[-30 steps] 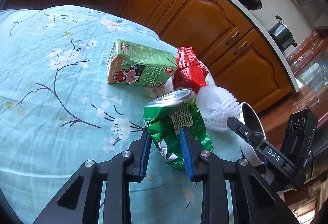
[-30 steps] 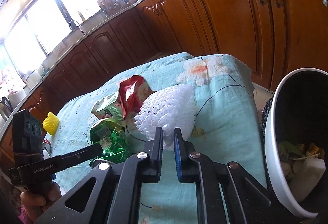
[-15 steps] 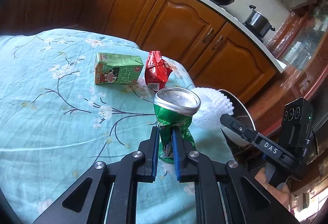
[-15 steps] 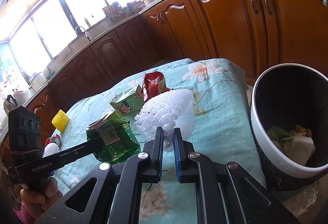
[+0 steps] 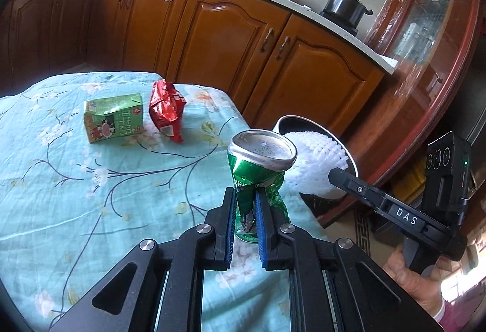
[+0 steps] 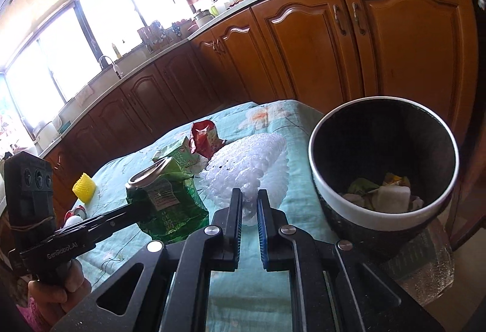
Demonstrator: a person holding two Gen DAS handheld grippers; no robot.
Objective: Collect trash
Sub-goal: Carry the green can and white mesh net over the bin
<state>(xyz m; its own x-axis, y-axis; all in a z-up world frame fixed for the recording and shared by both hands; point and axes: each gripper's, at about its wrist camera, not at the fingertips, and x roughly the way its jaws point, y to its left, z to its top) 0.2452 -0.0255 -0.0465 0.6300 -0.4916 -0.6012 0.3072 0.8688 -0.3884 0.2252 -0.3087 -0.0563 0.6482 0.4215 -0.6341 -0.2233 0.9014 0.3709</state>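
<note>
My left gripper [image 5: 244, 201] is shut on a crushed green can [image 5: 259, 174] and holds it above the table's right edge; the can also shows in the right wrist view [image 6: 165, 195]. My right gripper [image 6: 249, 201] is shut on a white foam net [image 6: 249, 168], held in the air near the table edge; the net also shows in the left wrist view [image 5: 316, 165]. The black bin with a white rim [image 6: 331, 189] stands just right of the table, with trash inside. A green milk carton [image 5: 114, 122] and a red wrapper [image 5: 165, 110] lie on the table.
The table has a light blue flowered cloth [image 5: 60, 195]. A yellow foam piece [image 6: 84, 187] and a small red-white item [image 6: 74, 215] lie at its far left. Wooden kitchen cabinets [image 5: 218, 37] stand behind. A clear plastic item [image 6: 425, 274] lies under the bin.
My left gripper closed on the can and lifted it off the table toward the bin. My right gripper raised the foam net and the bin came fuller into view.
</note>
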